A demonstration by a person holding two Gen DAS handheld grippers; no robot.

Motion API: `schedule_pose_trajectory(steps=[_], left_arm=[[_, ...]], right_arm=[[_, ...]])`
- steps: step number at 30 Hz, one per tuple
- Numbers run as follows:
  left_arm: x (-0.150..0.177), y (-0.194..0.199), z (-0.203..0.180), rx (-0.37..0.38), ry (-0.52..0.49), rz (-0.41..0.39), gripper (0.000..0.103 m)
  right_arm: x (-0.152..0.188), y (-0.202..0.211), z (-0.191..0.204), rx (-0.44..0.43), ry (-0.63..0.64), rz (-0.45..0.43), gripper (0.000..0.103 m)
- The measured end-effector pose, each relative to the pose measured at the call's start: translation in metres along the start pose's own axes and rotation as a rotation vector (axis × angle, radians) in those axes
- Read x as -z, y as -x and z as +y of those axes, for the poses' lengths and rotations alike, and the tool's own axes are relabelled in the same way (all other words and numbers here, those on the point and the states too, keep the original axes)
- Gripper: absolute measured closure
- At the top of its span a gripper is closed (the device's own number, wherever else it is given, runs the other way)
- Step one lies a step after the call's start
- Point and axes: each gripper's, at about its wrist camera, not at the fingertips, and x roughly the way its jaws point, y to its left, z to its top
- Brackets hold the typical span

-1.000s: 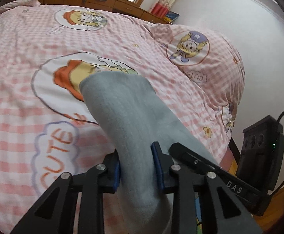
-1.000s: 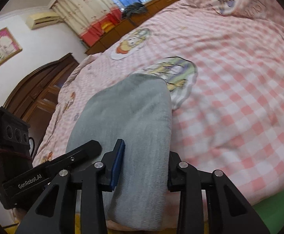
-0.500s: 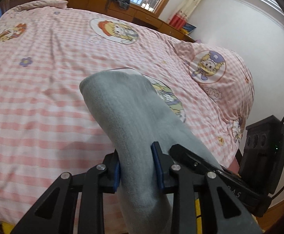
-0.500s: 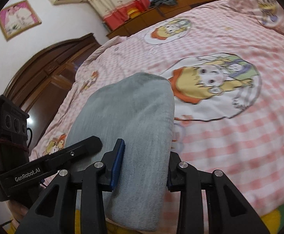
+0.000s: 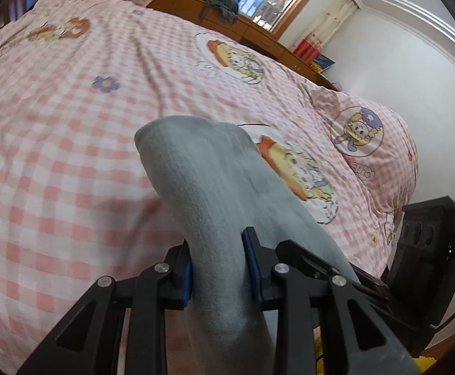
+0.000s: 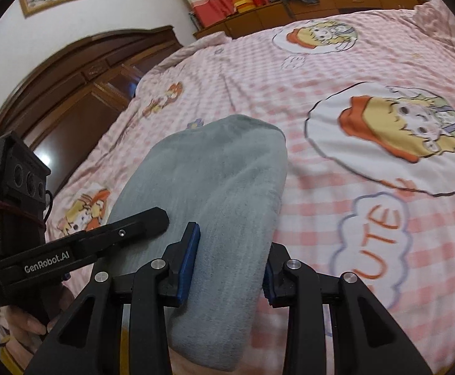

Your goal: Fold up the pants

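The grey pants (image 5: 215, 200) are folded into a thick soft bundle and carried above the bed. My left gripper (image 5: 219, 268) is shut on one end of the bundle, blue pads pressing both sides. In the right wrist view the same grey pants (image 6: 215, 187) run between the blue pads of my right gripper (image 6: 229, 265), which is shut on the other end. The other gripper's black body shows in each view: at the right edge (image 5: 427, 250) and at the left edge (image 6: 80, 250), held by a hand (image 6: 24, 328). The bundle's underside is hidden.
A wide bed with a pink checked cover (image 5: 71, 162) printed with cartoon figures (image 6: 393, 137) spreads below. A dark wooden headboard (image 6: 71, 93) stands at the left, a low wooden cabinet (image 5: 227, 22) with dark clothing along the window wall, and a white wall (image 5: 414, 78) on the right.
Both grippers have carried the pants sideways across the bed, and both wrists have rolled a little. The printed figures have slid across both views. The grip on the pants is unchanged.
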Motion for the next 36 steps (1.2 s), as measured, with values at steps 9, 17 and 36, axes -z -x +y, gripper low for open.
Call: schedule_pose_trajectory(steps=[9, 17, 36], left_arm=[[0.027, -0.024, 0.056, -0.022, 0.087, 0.032, 0.064], [0.029, -0.009, 0.046, -0.086, 0.053, 0.005, 0.061], [0.069, 0.04, -0.012, -0.159, 0.003, -0.053, 0.081]], right_arm=[[0.024, -0.043, 0.007, 0.043, 0.059, 0.07, 0.066], [0.018, -0.033, 0.001, 0.011, 0.023, 0.099, 0.065], [0.042, 0.004, 0.025, 0.054, 0.199, 0.11, 0.078]])
